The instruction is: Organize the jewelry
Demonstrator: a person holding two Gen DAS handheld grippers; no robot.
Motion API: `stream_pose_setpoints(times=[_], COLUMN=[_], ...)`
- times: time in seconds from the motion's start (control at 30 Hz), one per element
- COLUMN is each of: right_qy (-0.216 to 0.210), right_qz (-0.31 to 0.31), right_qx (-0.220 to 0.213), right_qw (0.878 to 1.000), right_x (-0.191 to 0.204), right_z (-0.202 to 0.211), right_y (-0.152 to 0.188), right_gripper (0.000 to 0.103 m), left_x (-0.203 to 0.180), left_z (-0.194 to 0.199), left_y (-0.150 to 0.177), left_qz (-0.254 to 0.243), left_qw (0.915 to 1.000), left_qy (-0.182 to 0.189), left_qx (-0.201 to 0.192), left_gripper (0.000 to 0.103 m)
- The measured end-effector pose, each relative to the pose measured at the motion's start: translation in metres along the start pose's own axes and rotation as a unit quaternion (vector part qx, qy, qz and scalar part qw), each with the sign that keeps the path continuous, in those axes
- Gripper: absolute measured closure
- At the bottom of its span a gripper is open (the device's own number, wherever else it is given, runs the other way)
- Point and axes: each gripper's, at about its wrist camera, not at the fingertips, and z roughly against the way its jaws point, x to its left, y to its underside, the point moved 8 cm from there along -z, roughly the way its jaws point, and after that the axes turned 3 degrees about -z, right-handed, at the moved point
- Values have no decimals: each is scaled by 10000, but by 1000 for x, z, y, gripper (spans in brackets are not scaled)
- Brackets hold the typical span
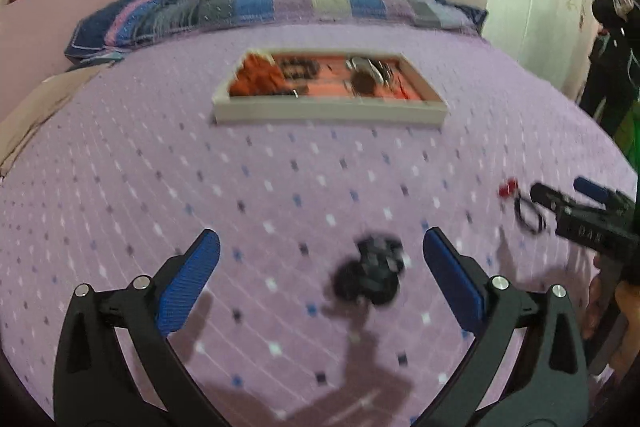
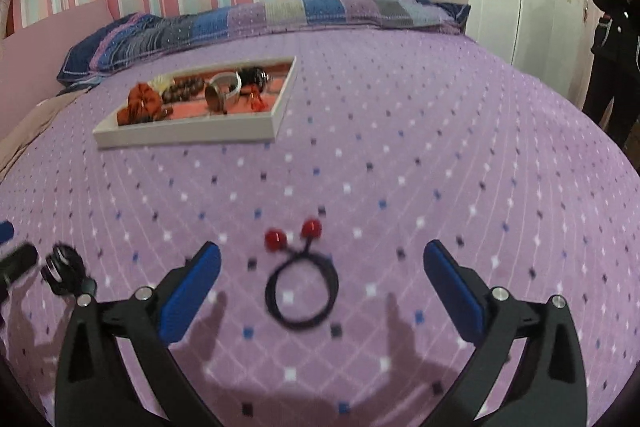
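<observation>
Two wrist views over a bed (image 2: 440, 147) covered in a lilac, diamond-dotted spread. The left hand-held gripper (image 1: 320, 259) is wide open with nothing between its blue pads; a blurred black hair ornament (image 1: 370, 277) lies on the spread between and just ahead of its fingers. The right hand-held gripper (image 2: 322, 267) is likewise spread wide and empty, framing a black elastic hair tie (image 2: 302, 293) with two red beads (image 2: 292, 233) that rests flat on the spread, apart from both pads. A white-rimmed tray (image 2: 192, 135) with a red lining sits farther up the bed, near the striped pillows (image 2: 280, 15); it already holds an orange scrunchie (image 2: 144, 99), beaded bracelets and a metallic bangle (image 2: 222, 91). A person in dark clothing (image 2: 612, 39) stands at right.
</observation>
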Motion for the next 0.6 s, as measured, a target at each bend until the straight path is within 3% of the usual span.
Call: stream_pose_setpoints(times=[0.13,0.4,0.43,0.5,0.57,0.6], right_qy=[-35,104,113,105,24,-14], right_qz=[-54,154,164,183,124,95], right_qx=[69,432,444,590,701,699], right_qw=[10000,9989,9988,9980,9975,9975], right_x=[-3,10,10,13,12,12], right_z=[-2,-23,-25,-31,-36,-36], right_y=[10,17,17,20,22,22], right_gripper=[2,4,8,29,33,41], left_x=[-16,-22,-21,-20,-19,-18], left_z=[-5,-29,-31,-34,-39,-41], left_y=[17,11,11,11,12,13], left_qz=[-242,-343,-298,-274,-272,-261], left_qw=[9997,9992,9993,9992,9991,9990], left_qy=[36,17,71,106,103,111], left_qx=[28,225,236,258,317,351], left_gripper=[3,5,7,10,16,19])
